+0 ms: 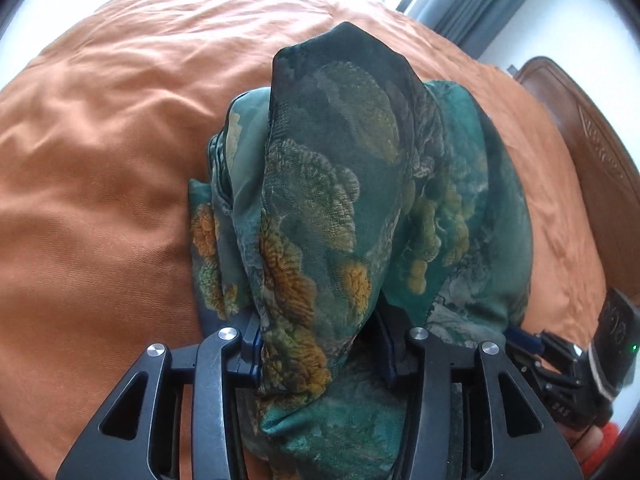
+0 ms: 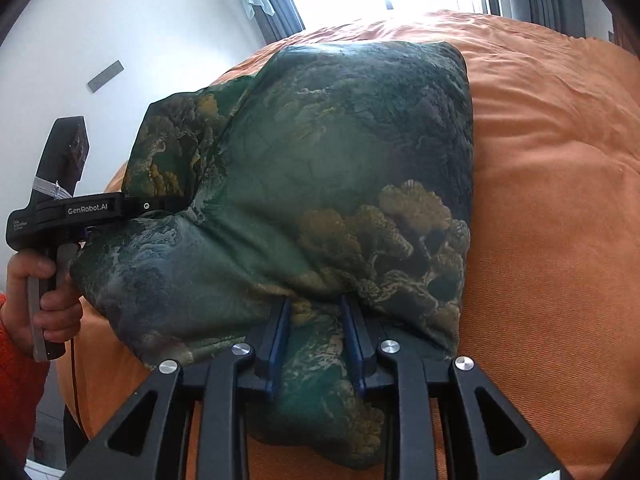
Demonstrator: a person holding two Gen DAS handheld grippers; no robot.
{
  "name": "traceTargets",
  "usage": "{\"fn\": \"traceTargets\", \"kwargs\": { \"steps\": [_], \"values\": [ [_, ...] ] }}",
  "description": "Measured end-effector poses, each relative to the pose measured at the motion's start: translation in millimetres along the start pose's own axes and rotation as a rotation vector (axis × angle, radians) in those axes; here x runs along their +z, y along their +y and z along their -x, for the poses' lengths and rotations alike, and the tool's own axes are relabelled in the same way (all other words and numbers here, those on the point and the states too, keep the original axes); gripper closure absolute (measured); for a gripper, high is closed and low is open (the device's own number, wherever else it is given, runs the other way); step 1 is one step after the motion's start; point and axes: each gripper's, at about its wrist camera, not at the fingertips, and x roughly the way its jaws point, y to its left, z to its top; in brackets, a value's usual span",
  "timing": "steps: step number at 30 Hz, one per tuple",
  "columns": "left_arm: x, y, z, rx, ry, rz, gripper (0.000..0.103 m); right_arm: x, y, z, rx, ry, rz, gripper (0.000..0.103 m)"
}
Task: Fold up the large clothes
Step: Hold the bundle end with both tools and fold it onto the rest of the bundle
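A dark green garment [image 1: 328, 160] printed with golden trees and clouds lies bunched on the orange bed cover [image 1: 100, 160]. In the left wrist view a fold of it stands up between the fingers of my left gripper [image 1: 320, 344]. It lies against the left pad, and a dark gap shows at the right pad, so that gripper is open. In the right wrist view the garment [image 2: 320, 160] spreads wide over the bed cover [image 2: 560, 200]. My right gripper [image 2: 316, 332] is shut on its near edge, and the cloth fills the space between the blue pads. The cloth hides the left gripper's fingertips there.
A person's hand [image 2: 44, 300] in an orange sleeve grips the left gripper's handle at the bed's left edge. A wooden headboard [image 1: 600, 160] stands on the right, and grey-blue curtains [image 1: 480, 0] and a bright window lie beyond the bed. Orange cover stretches left and right of the garment.
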Motion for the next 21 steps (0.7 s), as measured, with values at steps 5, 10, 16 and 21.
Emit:
{"fn": "traceTargets", "kwargs": {
  "steps": [5,10,16,21],
  "values": [
    [0,-7,39,-0.003,-0.024,-0.011,0.045,20,15,27,-0.003,0.047,0.053,0.075],
    [-3,0,49,0.022,-0.04,-0.03,0.044,88,10,53,0.037,-0.029,-0.021,0.075],
    [-14,18,34,-0.001,-0.043,0.032,0.045,184,14,7,0.08,-0.094,-0.038,0.074],
    [-16,25,18,0.027,-0.021,0.043,0.045,193,20,-93,0.013,0.073,-0.083,0.073]
  ]
}}
